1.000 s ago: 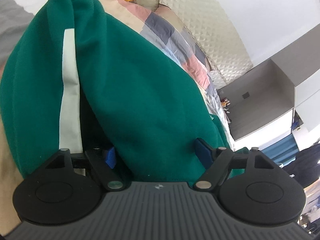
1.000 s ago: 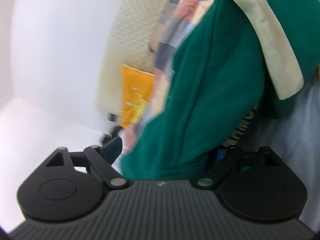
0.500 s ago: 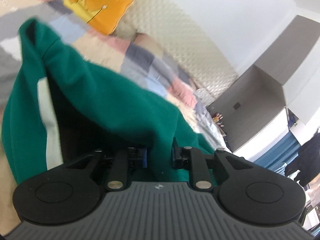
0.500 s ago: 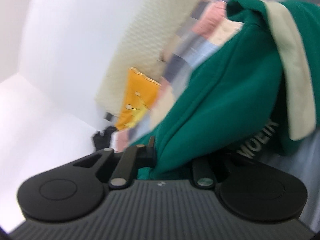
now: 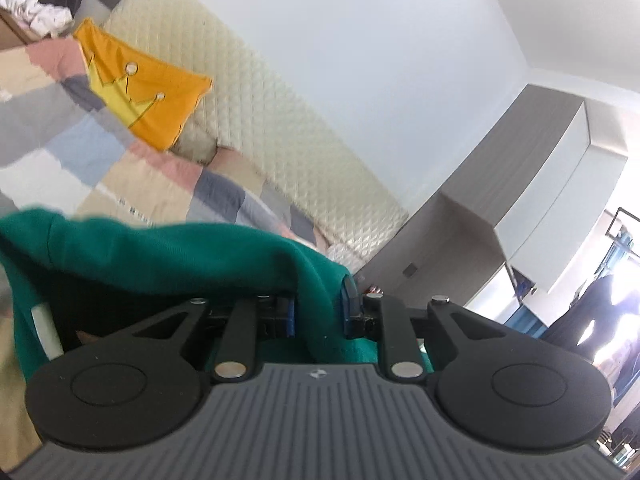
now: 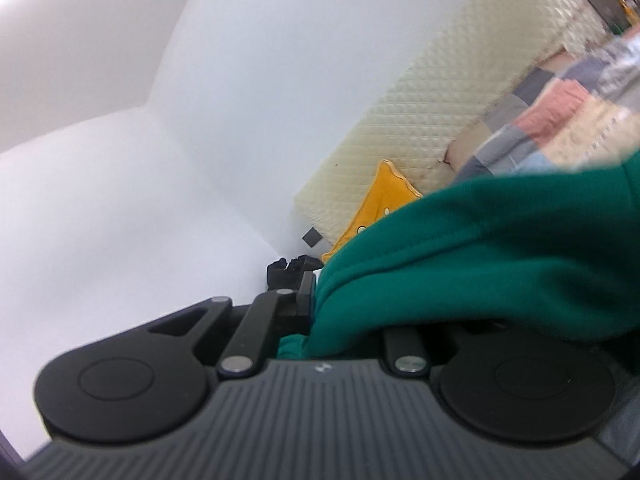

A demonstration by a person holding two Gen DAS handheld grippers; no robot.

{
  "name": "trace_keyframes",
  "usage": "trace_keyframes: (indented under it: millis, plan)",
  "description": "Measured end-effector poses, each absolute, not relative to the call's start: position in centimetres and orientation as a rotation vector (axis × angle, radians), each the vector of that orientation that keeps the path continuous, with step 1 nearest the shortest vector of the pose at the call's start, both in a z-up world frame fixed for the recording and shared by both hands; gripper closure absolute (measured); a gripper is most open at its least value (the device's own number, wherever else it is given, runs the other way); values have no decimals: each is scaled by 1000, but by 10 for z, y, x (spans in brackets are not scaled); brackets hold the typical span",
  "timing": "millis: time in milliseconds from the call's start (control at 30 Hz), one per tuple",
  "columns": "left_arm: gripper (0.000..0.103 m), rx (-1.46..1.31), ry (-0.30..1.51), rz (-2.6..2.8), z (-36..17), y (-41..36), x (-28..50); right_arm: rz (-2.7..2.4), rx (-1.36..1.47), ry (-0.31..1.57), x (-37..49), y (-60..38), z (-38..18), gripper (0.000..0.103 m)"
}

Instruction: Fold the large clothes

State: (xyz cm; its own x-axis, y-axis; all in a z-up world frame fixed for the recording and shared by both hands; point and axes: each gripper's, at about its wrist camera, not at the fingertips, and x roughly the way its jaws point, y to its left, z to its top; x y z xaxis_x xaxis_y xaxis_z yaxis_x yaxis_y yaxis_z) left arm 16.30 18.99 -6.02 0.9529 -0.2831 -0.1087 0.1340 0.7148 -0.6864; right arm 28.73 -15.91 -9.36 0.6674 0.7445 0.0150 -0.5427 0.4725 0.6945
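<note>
Now green garment point(image 5: 168, 256) pinched between jaws — left gripper point(image 5: 318, 314), right gripper point(image 6: 348, 312) both clenched

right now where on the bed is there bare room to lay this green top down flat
Both the left gripper and right gripper are shut on the green top. Free: the patchwork quilt between the top and the orange cushion. Crowded: the cushion against the quilted headboard, and the clothes pile beyond it.
</note>
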Motion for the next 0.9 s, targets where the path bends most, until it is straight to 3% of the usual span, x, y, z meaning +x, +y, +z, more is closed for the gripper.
trace_keyframes:
  millis: [233, 267, 467, 633, 900]
  plan:
    - [81, -713, 82, -253, 13, 192, 116, 828, 659, 202, 254, -172, -26, 87]
    - [88, -701, 55, -247, 24, 191, 109, 827, 647, 191, 252, -172, -16, 87]
    - [94, -690, 5, -252, 81, 186, 89, 845, 562, 79, 229, -177, 36, 88]
    - [94, -697, -25, -252, 112, 182, 75, 851, 550, 53, 229, -183, 69, 88]
    - [94, -601, -174, -224, 212, 174, 35, 907, 487, -40, 215, -181, 146, 88]
